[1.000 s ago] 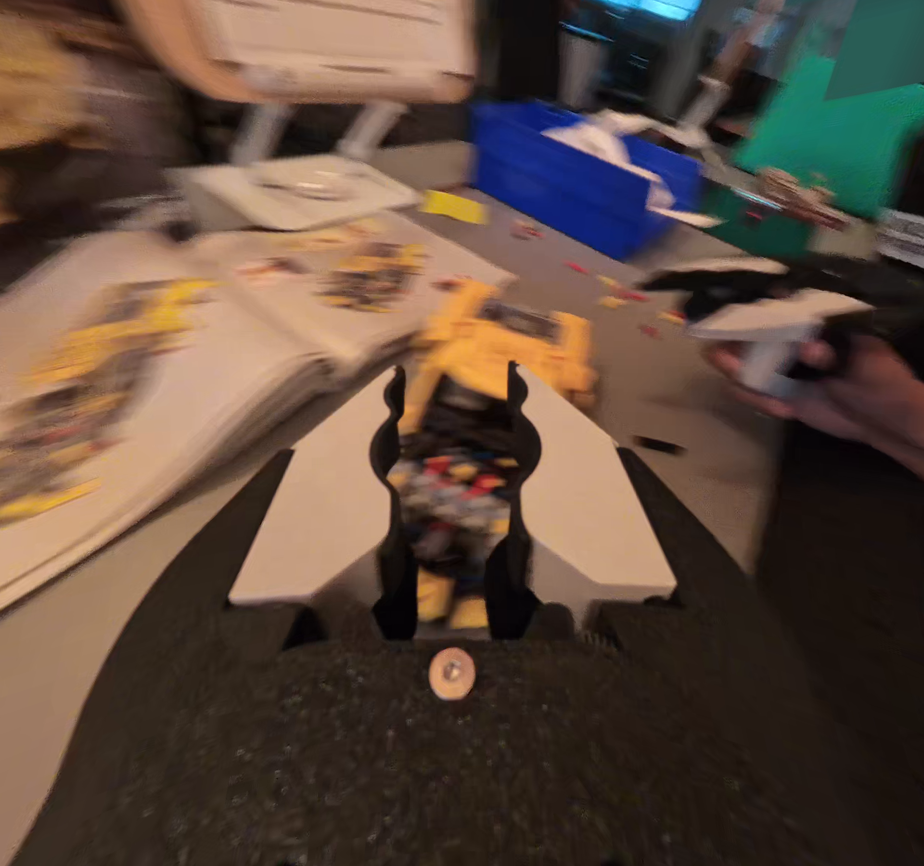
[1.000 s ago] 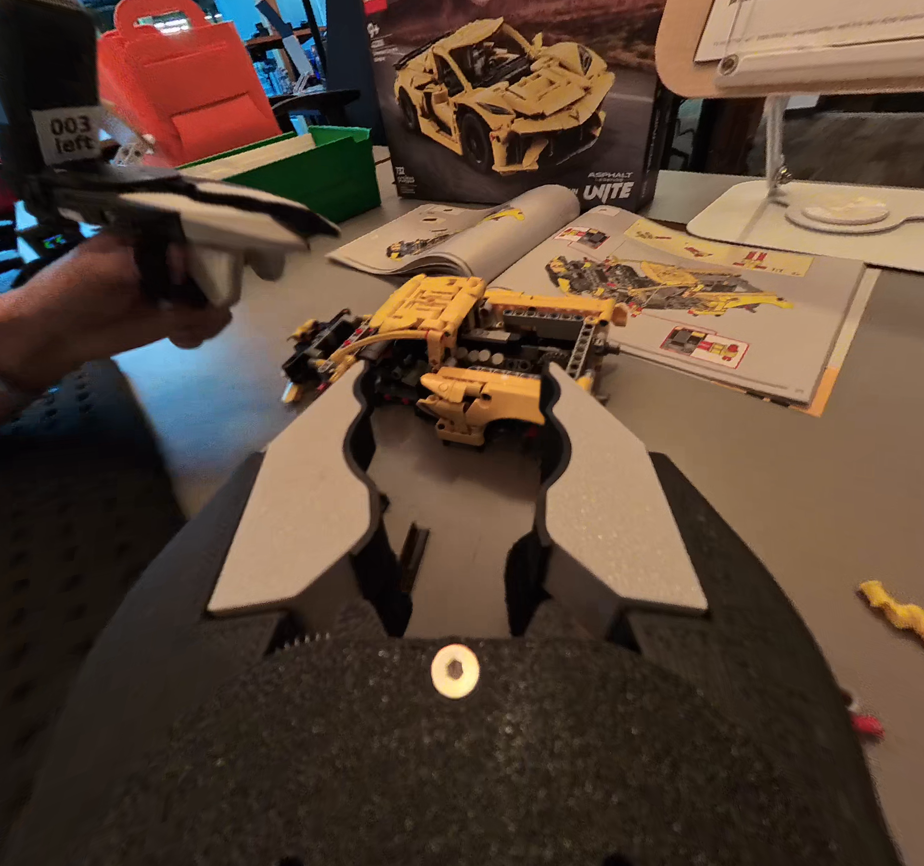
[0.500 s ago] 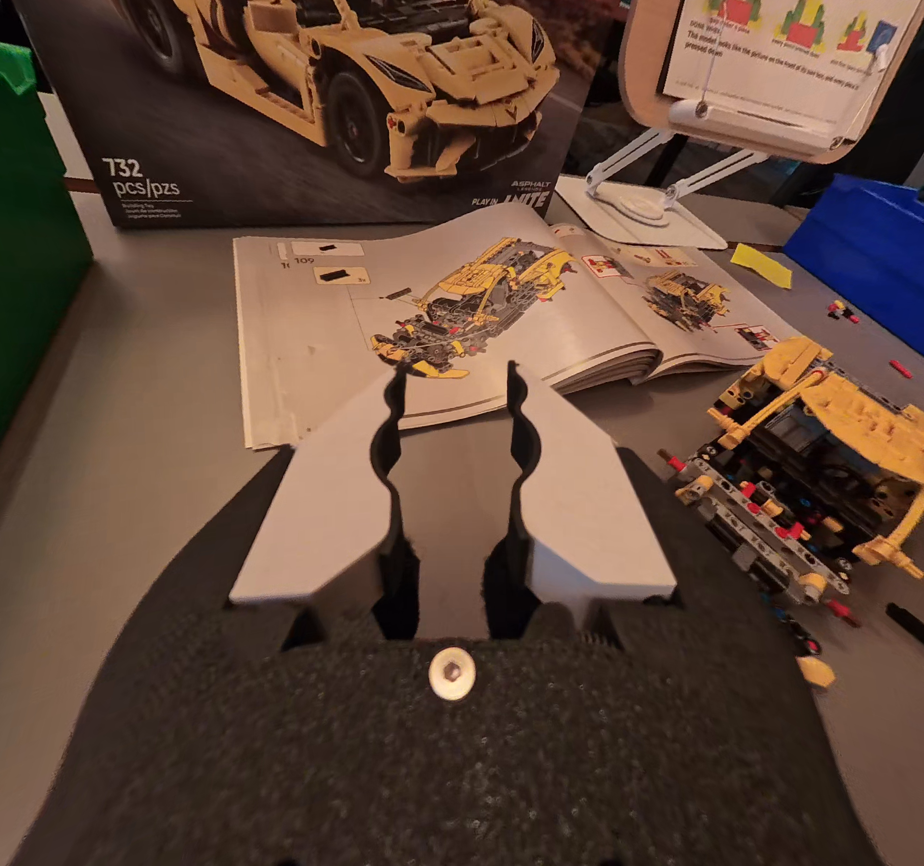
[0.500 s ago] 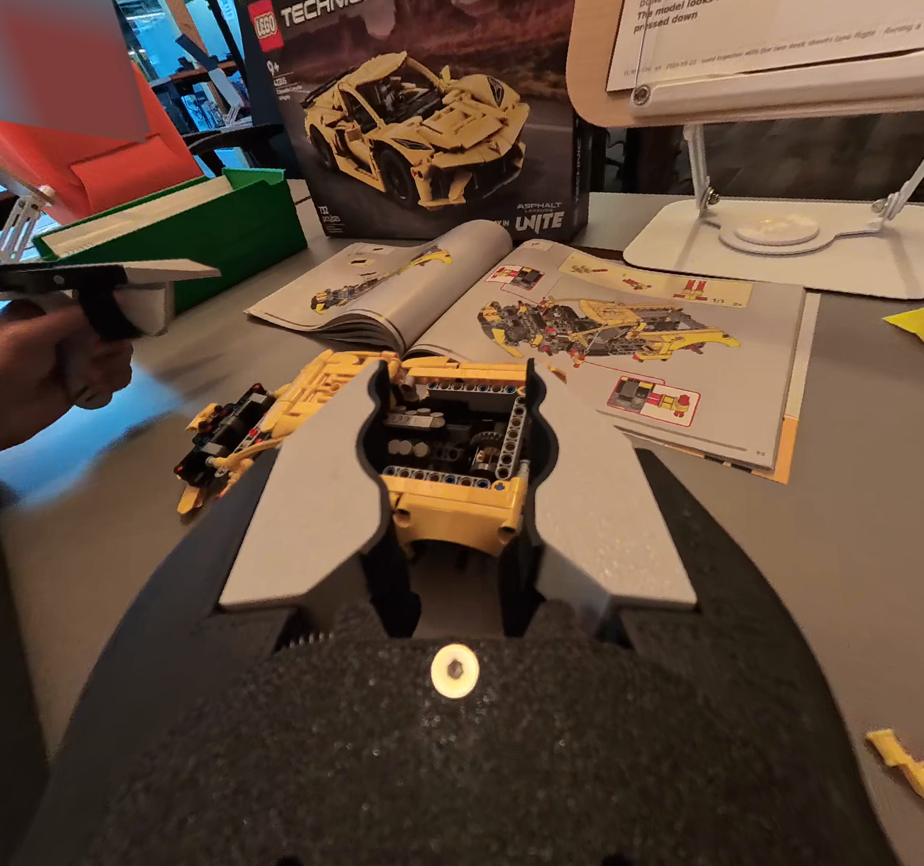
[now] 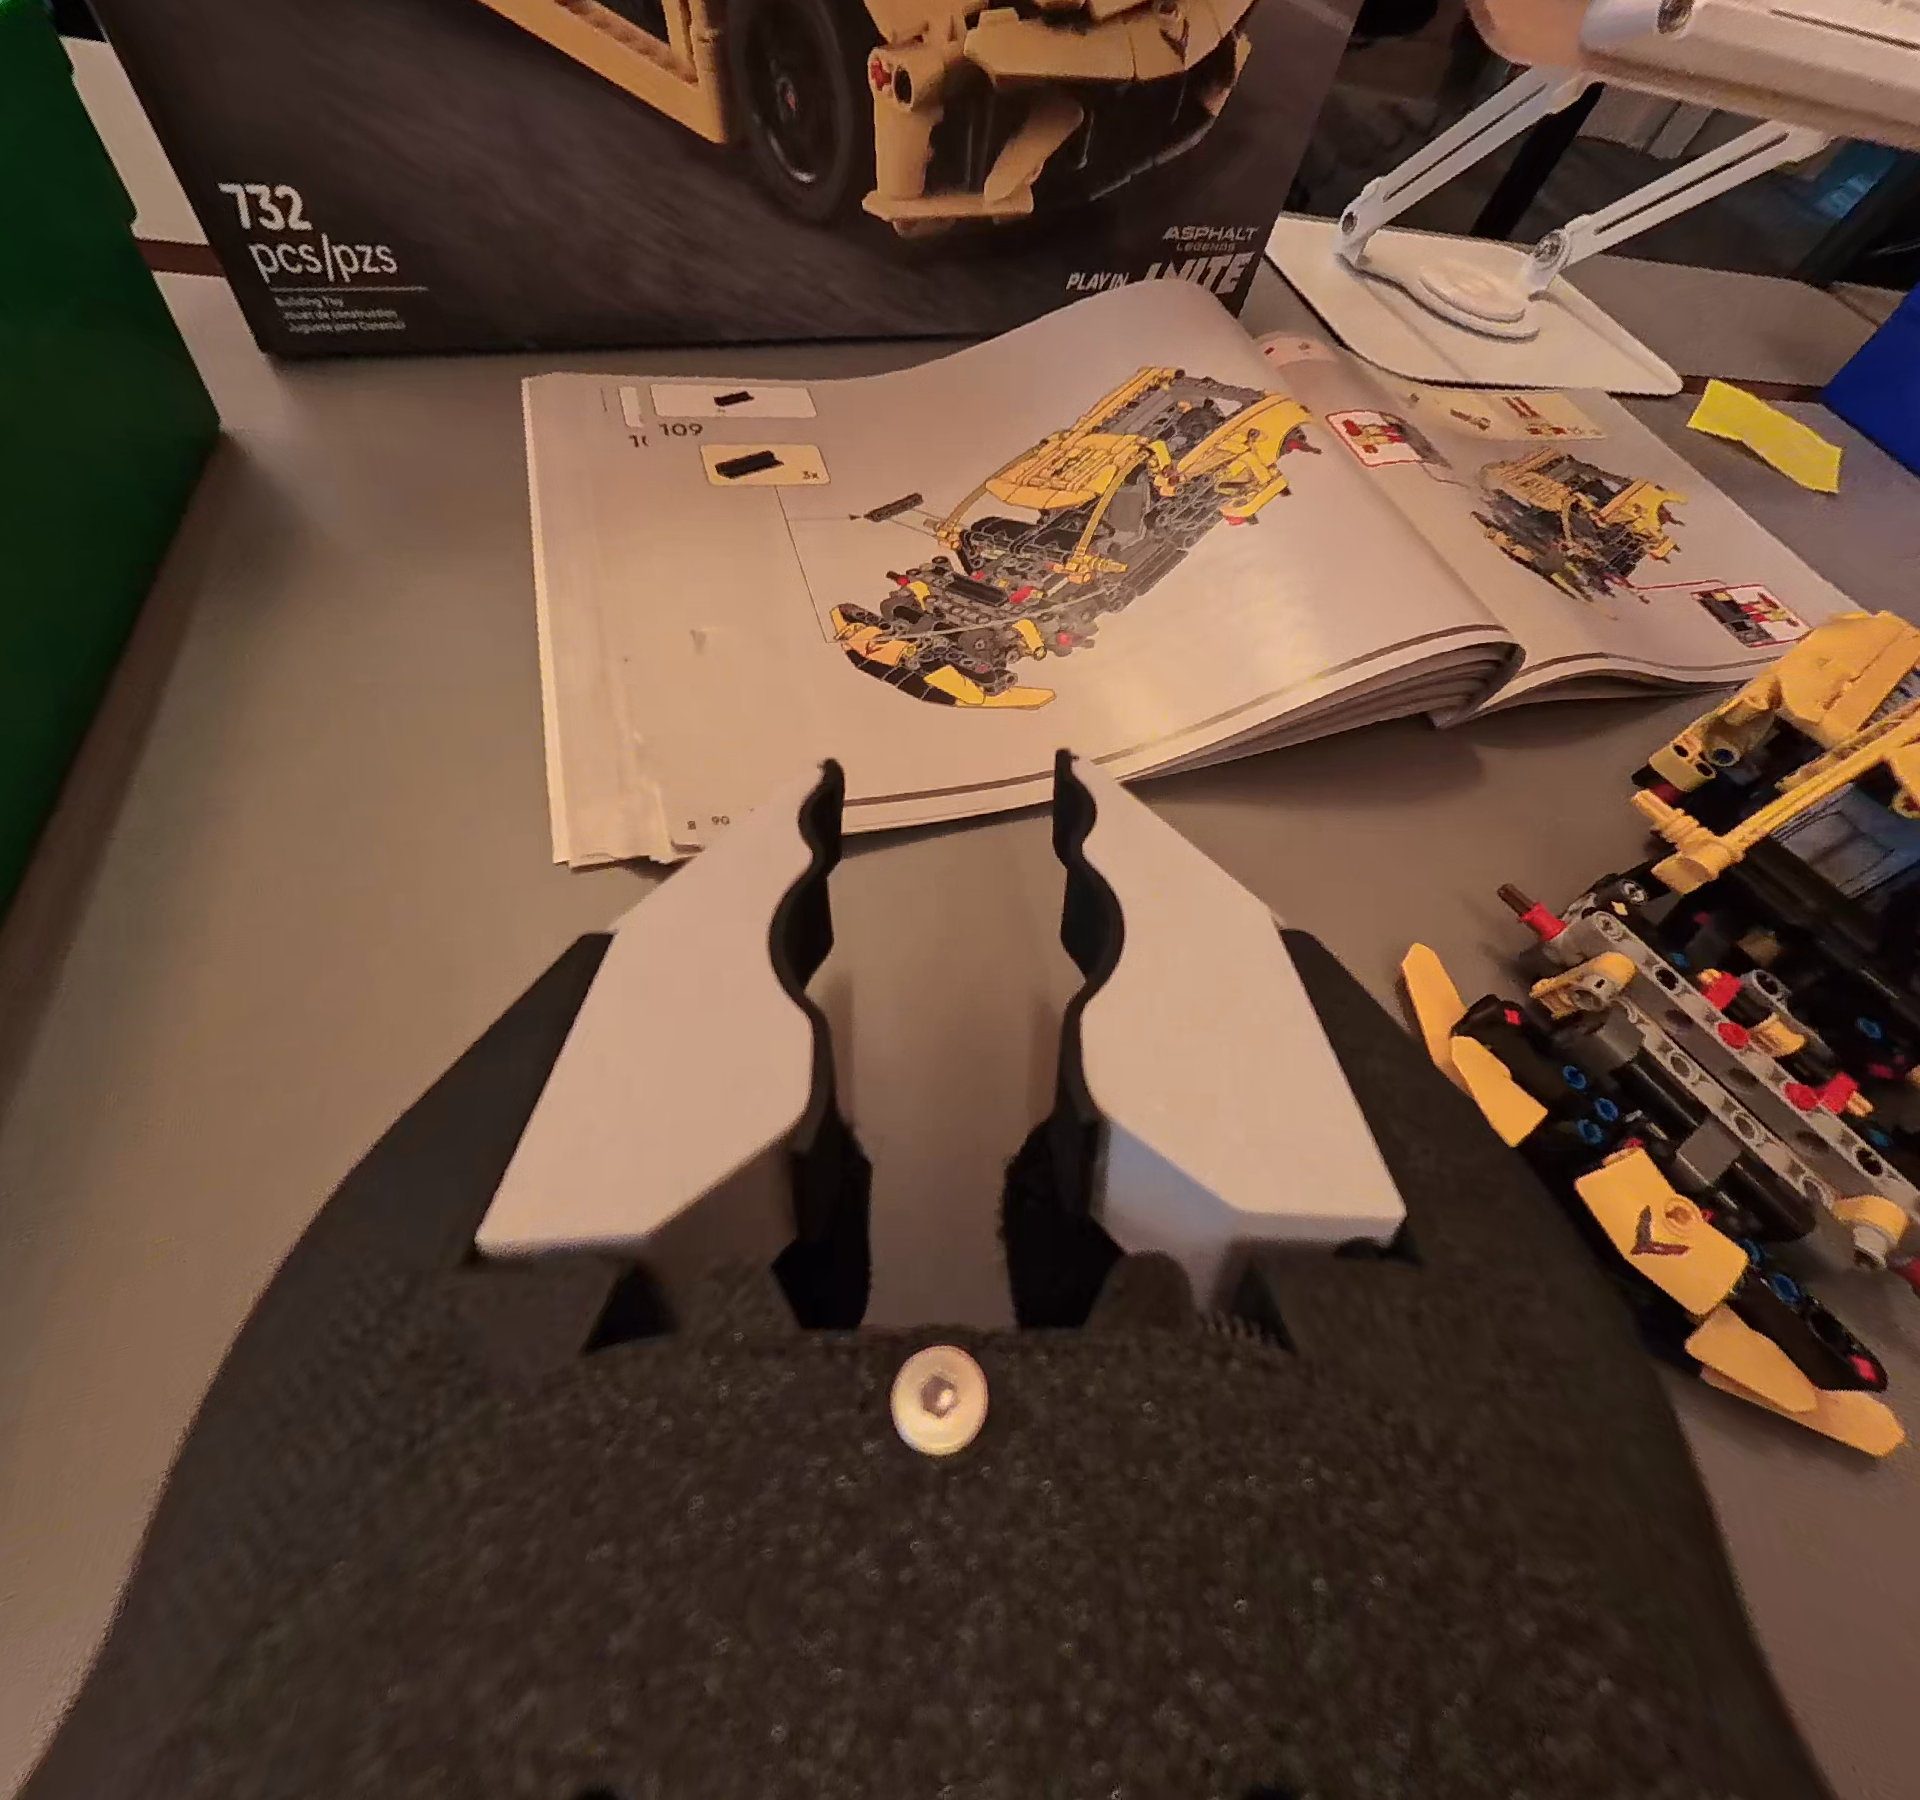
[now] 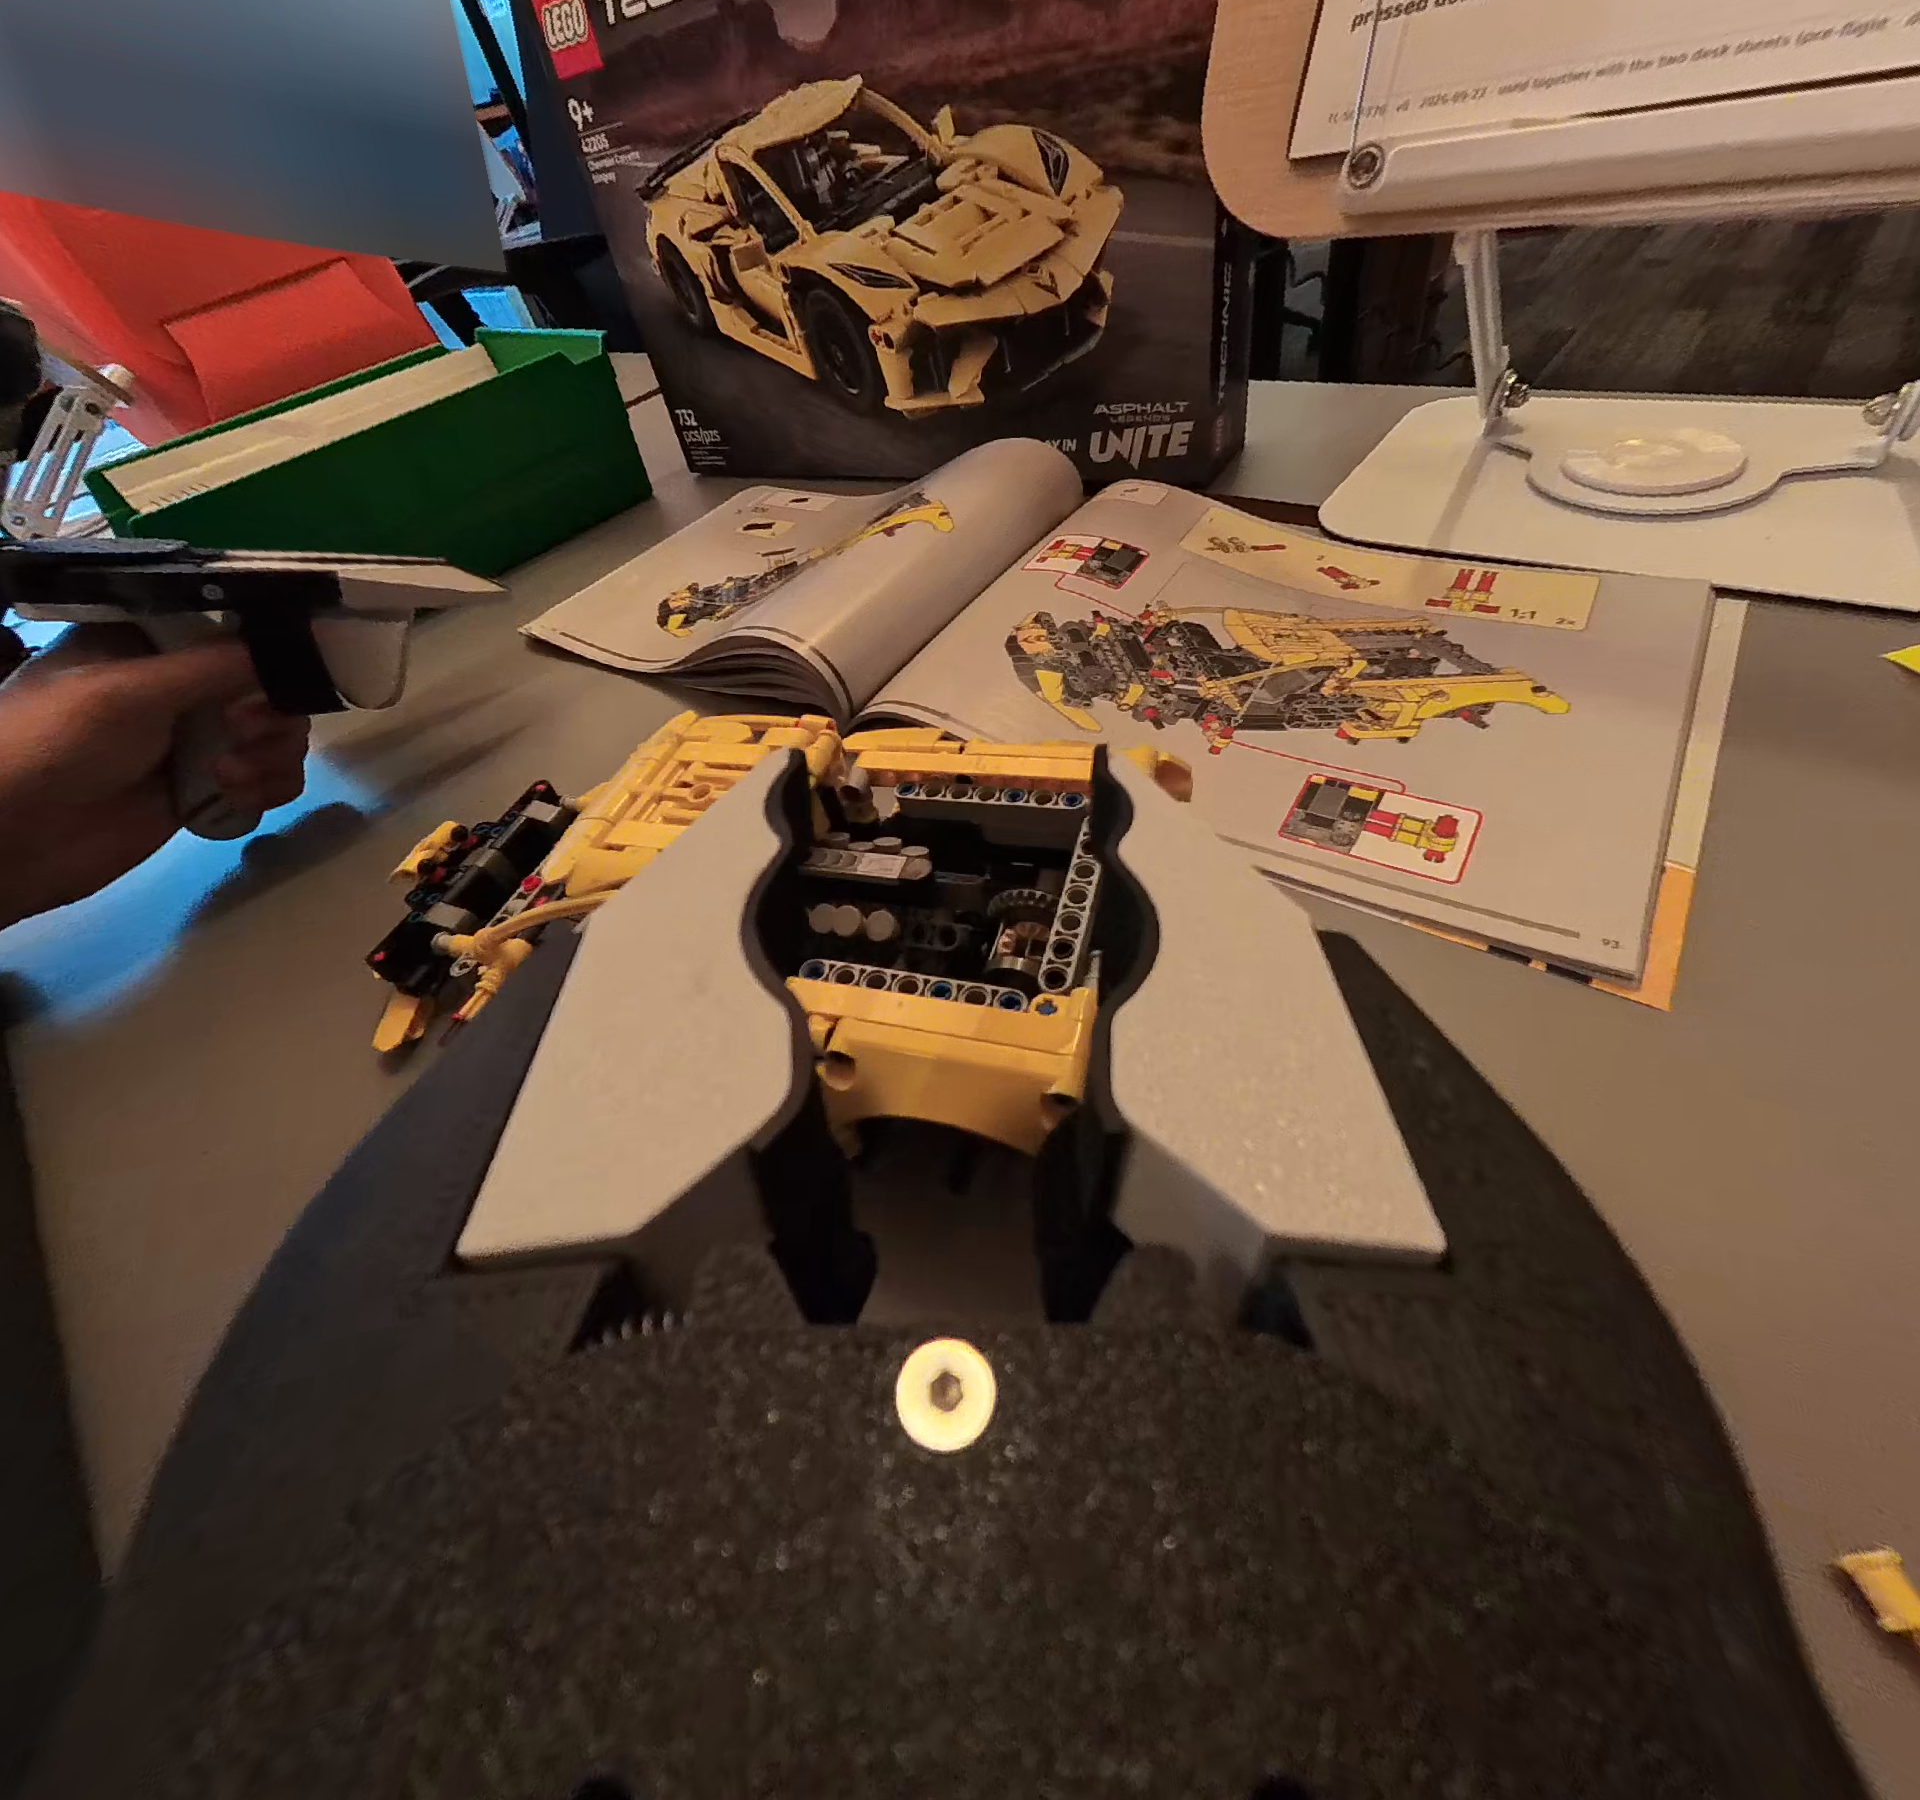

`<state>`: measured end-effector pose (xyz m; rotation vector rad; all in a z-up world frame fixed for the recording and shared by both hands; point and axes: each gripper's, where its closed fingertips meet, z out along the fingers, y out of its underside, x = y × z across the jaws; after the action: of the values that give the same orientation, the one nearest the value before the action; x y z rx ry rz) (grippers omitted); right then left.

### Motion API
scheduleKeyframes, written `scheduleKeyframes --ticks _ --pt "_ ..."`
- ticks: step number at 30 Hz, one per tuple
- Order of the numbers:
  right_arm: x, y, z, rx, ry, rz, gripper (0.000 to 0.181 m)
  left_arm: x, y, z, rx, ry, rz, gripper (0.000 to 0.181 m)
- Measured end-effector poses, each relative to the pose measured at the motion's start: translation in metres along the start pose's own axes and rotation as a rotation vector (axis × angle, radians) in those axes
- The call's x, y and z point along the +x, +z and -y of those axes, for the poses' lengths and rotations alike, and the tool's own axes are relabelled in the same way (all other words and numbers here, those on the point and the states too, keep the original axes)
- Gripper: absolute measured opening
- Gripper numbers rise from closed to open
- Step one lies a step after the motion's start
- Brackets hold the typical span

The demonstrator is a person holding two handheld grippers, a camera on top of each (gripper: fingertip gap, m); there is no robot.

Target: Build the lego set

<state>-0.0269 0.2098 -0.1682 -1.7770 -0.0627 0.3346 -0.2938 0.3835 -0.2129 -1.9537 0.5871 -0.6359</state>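
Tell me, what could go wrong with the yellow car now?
The right gripper has its fingers around the back of the half-built yellow car; a hard squeeze could pop bricks loose. The car's long front end sticks out unsupported, so lifting might bend or snap it. The left gripper is open and empty near the instruction book; it could crumple a page.

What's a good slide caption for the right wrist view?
Right gripper straddles the yellow lego car beside the open instruction booklet.

Warm, dim indoor light, daylight from windows far back; wide-angle bending at the edges, slight motion blur throughout.
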Motion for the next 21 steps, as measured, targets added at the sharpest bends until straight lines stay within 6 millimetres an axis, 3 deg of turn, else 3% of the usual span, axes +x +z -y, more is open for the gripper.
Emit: scheduleKeyframes --ticks 21 --pt "-0.0014 0.0041 -0.0076 -0.028 0.003 0.014 0.051 0.0012 -0.0003 0.0 -0.002 -0.001 -0.007 0.04"
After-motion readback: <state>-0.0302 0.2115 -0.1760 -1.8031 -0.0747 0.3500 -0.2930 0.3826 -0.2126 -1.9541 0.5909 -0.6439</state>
